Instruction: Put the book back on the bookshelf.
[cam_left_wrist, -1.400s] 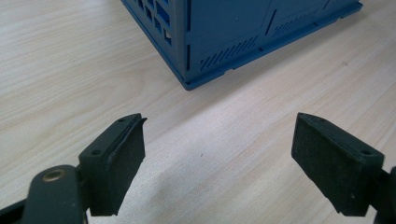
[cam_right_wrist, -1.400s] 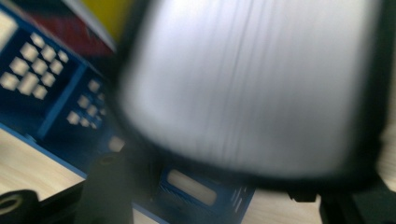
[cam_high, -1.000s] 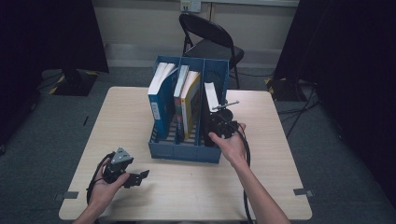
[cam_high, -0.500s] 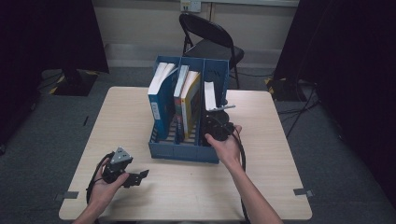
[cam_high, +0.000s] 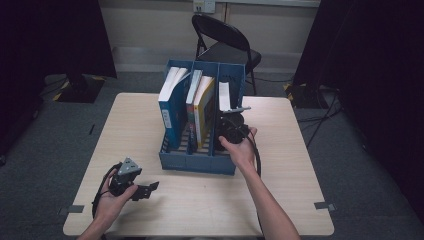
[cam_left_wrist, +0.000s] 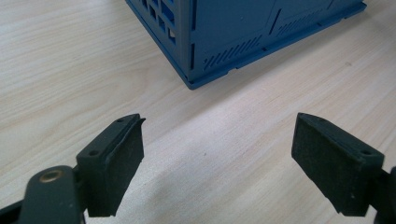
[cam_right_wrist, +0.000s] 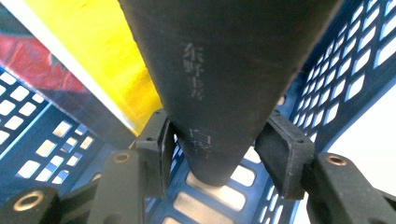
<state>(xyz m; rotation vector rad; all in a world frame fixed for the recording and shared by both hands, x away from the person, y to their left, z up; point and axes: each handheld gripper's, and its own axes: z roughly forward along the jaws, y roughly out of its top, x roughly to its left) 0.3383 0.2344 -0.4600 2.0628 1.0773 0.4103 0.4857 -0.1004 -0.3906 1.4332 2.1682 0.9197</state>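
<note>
A blue three-slot file rack (cam_high: 200, 162) stands on the wooden table (cam_high: 300, 150). Its right slot holds a book with a black spine (cam_right_wrist: 219, 60) and white page edges (cam_high: 224, 96). My right gripper (cam_right_wrist: 219, 149) reaches into that slot from the front, and its pads press both sides of the black spine. A yellow book (cam_right_wrist: 107, 60) stands in the middle slot beside it. My left gripper (cam_left_wrist: 217, 154) hovers open over bare table near the rack's front left corner (cam_left_wrist: 196, 79), with nothing between its pads.
The left slot holds a blue book (cam_high: 171, 110), and the middle slot another book beside the yellow one (cam_high: 205, 107). A black folding chair (cam_high: 225, 40) stands behind the table. Bare tabletop lies in front of the rack and to both sides.
The right hand has shifted slightly left, closer in at the rack's right slot. The left hand has not moved.
</note>
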